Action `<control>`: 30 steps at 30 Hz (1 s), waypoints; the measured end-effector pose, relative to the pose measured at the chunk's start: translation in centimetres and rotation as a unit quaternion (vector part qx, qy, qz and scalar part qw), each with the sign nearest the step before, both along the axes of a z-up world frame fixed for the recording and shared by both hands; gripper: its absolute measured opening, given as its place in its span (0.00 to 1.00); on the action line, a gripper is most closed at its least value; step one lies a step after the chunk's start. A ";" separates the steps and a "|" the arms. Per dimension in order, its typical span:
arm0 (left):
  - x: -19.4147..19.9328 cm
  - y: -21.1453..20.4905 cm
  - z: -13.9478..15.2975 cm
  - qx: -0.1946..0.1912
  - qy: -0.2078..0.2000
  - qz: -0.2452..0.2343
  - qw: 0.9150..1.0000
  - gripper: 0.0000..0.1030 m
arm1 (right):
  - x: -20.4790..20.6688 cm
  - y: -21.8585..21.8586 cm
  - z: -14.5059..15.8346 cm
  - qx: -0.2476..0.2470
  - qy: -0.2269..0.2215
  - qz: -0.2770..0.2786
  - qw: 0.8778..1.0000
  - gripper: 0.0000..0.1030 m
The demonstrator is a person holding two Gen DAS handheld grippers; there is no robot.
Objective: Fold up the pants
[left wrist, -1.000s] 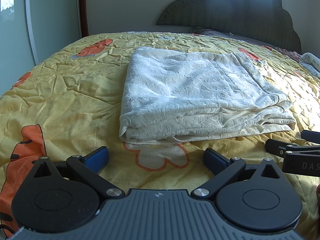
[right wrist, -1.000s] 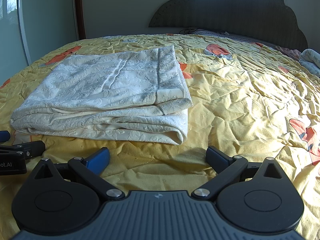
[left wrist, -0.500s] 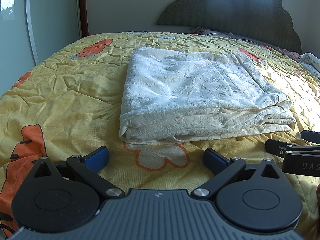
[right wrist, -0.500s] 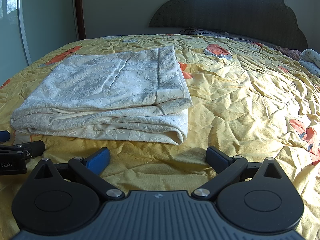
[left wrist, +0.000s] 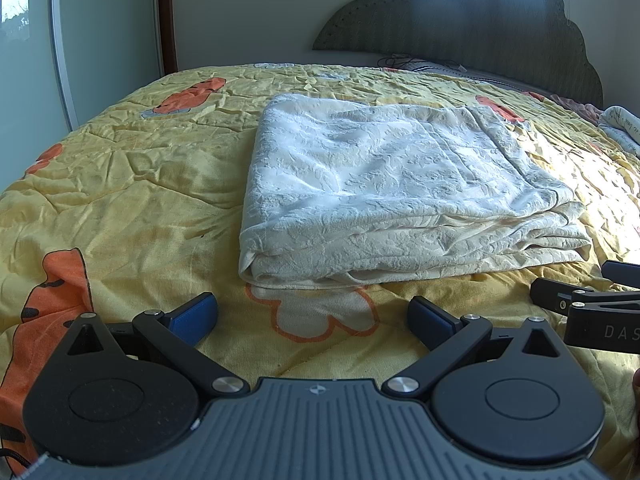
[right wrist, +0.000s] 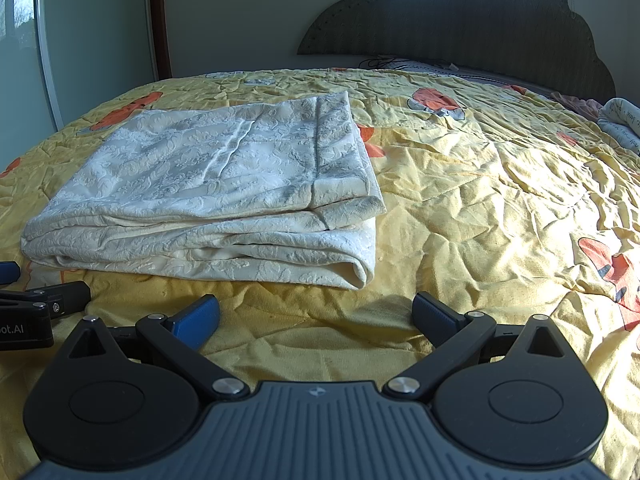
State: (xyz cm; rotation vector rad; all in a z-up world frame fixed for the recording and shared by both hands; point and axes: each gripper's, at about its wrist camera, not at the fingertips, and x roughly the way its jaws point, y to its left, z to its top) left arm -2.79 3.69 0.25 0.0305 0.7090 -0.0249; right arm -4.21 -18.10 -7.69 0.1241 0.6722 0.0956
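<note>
One pair of cream embossed pants (left wrist: 392,192), folded into a flat, thick rectangle, several layers stacked, lying on the yellow bedspread (left wrist: 132,196) near the middle of the bed. Near edge of the stack: a rounded fold at the left corner, looser layered edges fanning toward the right corner in the left wrist view. In the right wrist view, same pants (right wrist: 224,184) seen from the other side, a hem band running along the top layer's right edge and the lowest layer curling out at the near right corner. Partly covering a white flower print (left wrist: 320,312) outlined in orange.

Just short of the near edge, left gripper (left wrist: 312,316) spread wide, blue pads (left wrist: 196,314) well apart, nothing between them, low over the bedspread and clear of the cloth. Right gripper (right wrist: 316,318) likewise wide open and empty, in front of the pants' right corner, not touching it. Each gripper visible at the side of the other's view, side by side.

Plenty of wrinkled bedspread free to the left, to the right and beyond the pants. Further out, orange cartoon prints (right wrist: 436,102), a dark scalloped headboard (right wrist: 460,28) at the far end, a rolled white cloth (right wrist: 622,118) at the far right edge of the bed, a glass door (left wrist: 28,40) on the left.
</note>
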 end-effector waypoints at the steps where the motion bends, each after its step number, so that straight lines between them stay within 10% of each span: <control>1: 0.0 0.0 0.0 0.000 0.000 0.000 1.000 1.00 | 0.0 0.0 0.0 0.000 0.000 0.000 1.000 1.00; 30: 0.2 -0.2 0.1 0.003 0.001 0.010 1.000 1.00 | 0.0 0.0 0.0 0.000 0.000 0.000 1.000 1.00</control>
